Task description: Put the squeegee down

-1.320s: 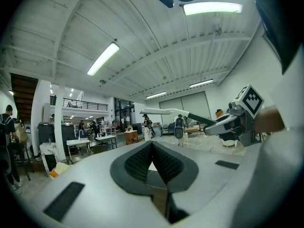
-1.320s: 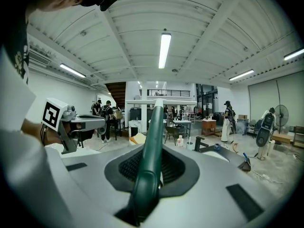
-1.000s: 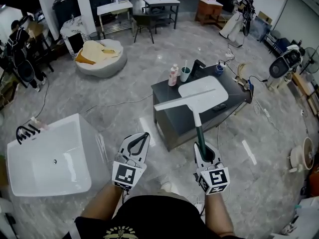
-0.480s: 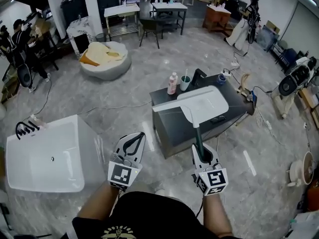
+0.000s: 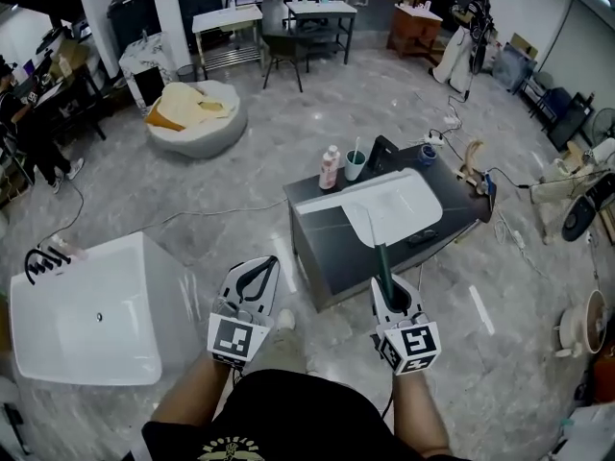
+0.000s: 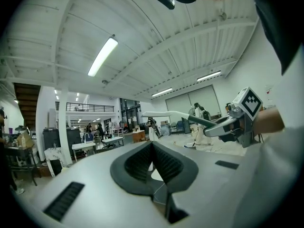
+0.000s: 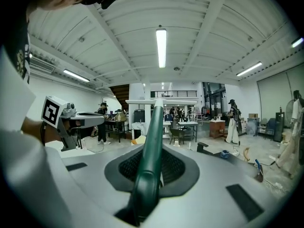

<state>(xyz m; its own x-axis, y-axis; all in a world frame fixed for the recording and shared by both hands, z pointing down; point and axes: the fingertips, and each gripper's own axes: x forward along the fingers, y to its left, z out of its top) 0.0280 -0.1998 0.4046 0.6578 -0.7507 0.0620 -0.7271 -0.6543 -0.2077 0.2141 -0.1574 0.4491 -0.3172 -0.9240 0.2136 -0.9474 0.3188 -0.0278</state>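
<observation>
Right gripper (image 5: 389,284) pinched the squeegee (image 5: 381,260) by its dark green handle, a smooth rounded shaft between ribbed black pads. The handle ran into a white neck and a long, straight white blade. The whole tool was held in the air, with the blade over the left part of a glossy white basin (image 5: 408,200). The basin was set in a dark grey, flat-topped cabinet (image 5: 332,248).

Left gripper (image 5: 270,262): jaws pressed together at the tips, nothing between them, the curved pads leaving a teardrop gap behind.

A pink-and-white bottle (image 5: 330,168) and a pale cup (image 5: 356,165) stood at the cabinet's back edge. A white rectangular bathtub (image 5: 86,315) stood to the left on a polished, marbled grey floor (image 5: 240,161).

Against a second before, the cabinet sat nearer the grippers in the head view. The blade had then stood out against the dark top at front left. Now it overlapped the white basin and was harder to pick out. The grip on the handle was unchanged, and the left jaws were as before.
</observation>
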